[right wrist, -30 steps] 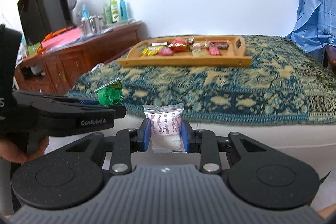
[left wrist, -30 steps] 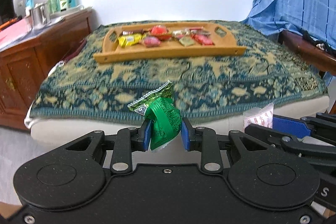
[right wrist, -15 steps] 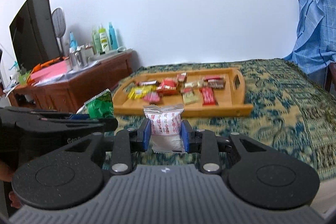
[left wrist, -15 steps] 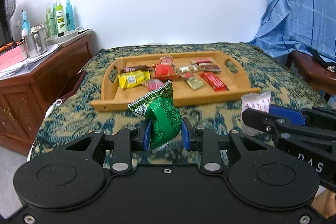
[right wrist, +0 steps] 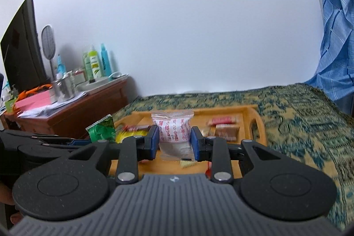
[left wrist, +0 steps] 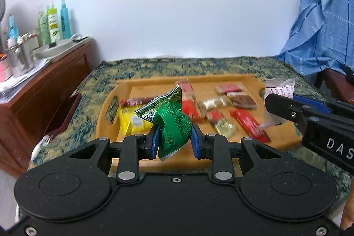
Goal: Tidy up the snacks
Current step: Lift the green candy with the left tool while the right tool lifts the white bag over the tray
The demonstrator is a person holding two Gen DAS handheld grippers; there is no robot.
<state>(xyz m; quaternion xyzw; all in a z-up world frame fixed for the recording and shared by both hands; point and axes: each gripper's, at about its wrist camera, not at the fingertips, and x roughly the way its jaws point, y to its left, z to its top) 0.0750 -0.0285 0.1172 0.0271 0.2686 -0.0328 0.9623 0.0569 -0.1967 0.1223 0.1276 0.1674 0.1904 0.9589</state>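
Left wrist view: left gripper (left wrist: 174, 138) pinches the crumpled green packet (left wrist: 171, 125) over the tray (left wrist: 247, 79), yellow snack (left wrist: 132, 123) at nine o'clock; right gripper (right wrist: 174, 140) clamps a white pouch (right wrist: 173, 127); risk: slick foil slipping, or releasing onto crowded snacks and scattering them.

Both grippers, left (left wrist: 173, 138) and right (right wrist: 174, 139), have advanced from the bed's edge to above the wooden tray (left wrist: 221, 79).
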